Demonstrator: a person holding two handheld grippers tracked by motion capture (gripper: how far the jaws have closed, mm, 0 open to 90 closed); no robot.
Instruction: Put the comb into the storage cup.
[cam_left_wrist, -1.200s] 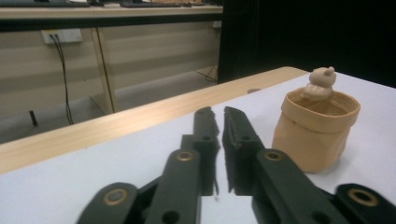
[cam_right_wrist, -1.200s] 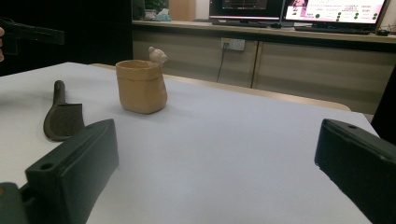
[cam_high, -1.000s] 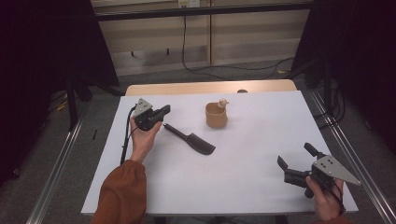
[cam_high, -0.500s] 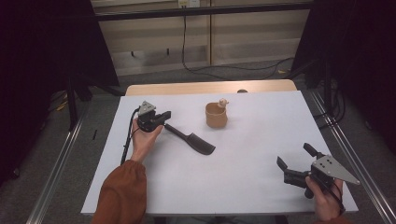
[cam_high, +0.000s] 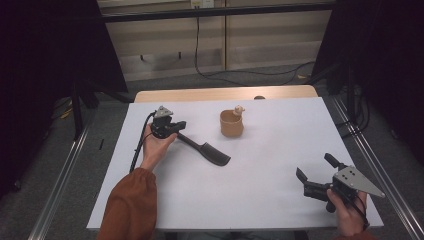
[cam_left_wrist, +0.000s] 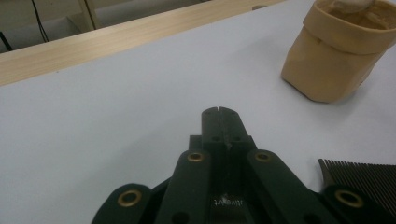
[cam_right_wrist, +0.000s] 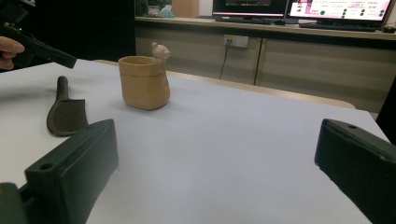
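A black comb (cam_high: 207, 150) lies on the white table (cam_high: 260, 200), its handle pointing up-left. My left gripper (cam_high: 182, 125) is in the person's left hand just above the handle's end. Its jaws are shut, tips pressed together (cam_left_wrist: 219, 113) with nothing between them. The comb's teeth (cam_left_wrist: 364, 175) lie to the right below it. A tan soft pouch (cam_high: 231, 123) with a small figure on its rim stands upright at the table's middle back. My right gripper (cam_high: 315, 170) rests near the front right edge, jaws wide open (cam_right_wrist: 215, 154) and facing the pouch (cam_right_wrist: 142, 81) and comb (cam_right_wrist: 65, 112).
A wooden strip (cam_high: 225, 93) runs along the table's far edge. Metal rails (cam_high: 370, 165) flank both sides. Black cable (cam_high: 137, 147) trails from the left gripper past the orange sleeve (cam_high: 130, 205). Open white surface lies between the comb and the right gripper.
The left gripper's tip has dipped slightly toward the comb's handle end. The comb, the pouch and the right gripper have stayed where they were.
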